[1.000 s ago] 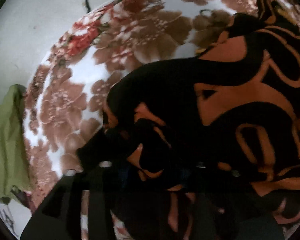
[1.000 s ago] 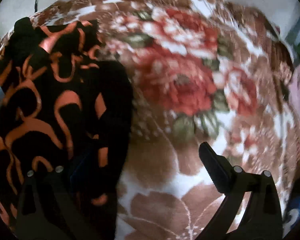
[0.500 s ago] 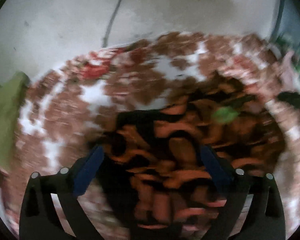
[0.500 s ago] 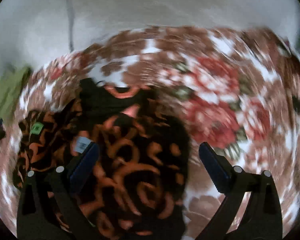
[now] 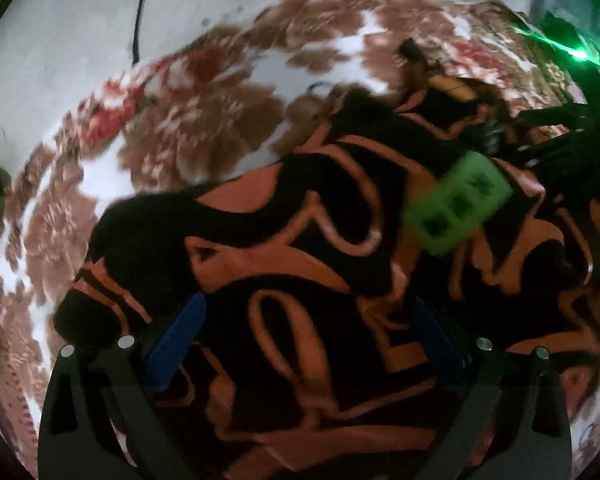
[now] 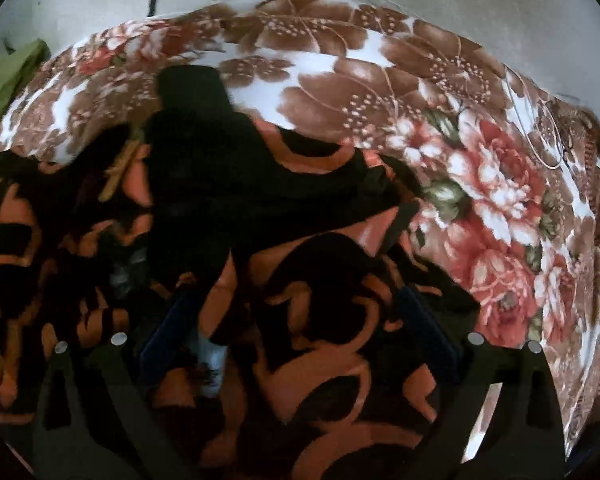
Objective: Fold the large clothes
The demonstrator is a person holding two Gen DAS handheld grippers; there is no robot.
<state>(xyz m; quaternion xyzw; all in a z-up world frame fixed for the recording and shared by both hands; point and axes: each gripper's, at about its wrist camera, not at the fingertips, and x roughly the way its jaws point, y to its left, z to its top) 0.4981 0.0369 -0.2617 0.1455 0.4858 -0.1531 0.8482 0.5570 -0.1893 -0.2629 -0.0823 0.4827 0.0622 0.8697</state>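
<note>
Black-and-orange garment (image 5: 300, 280), one, lies under two hand-held grippers, left (image 5: 304, 328) and right (image 6: 296, 320), both spread apart.

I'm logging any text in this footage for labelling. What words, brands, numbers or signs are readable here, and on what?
None can be read.
Green tag above the black and orange garment: dark square marks, too blurred to read.
Small pale label on the garment, right wrist view: too blurred to read.
Orange swirls on the garment: pattern, no letters I can make out.
Floral blanket: no text.
</note>
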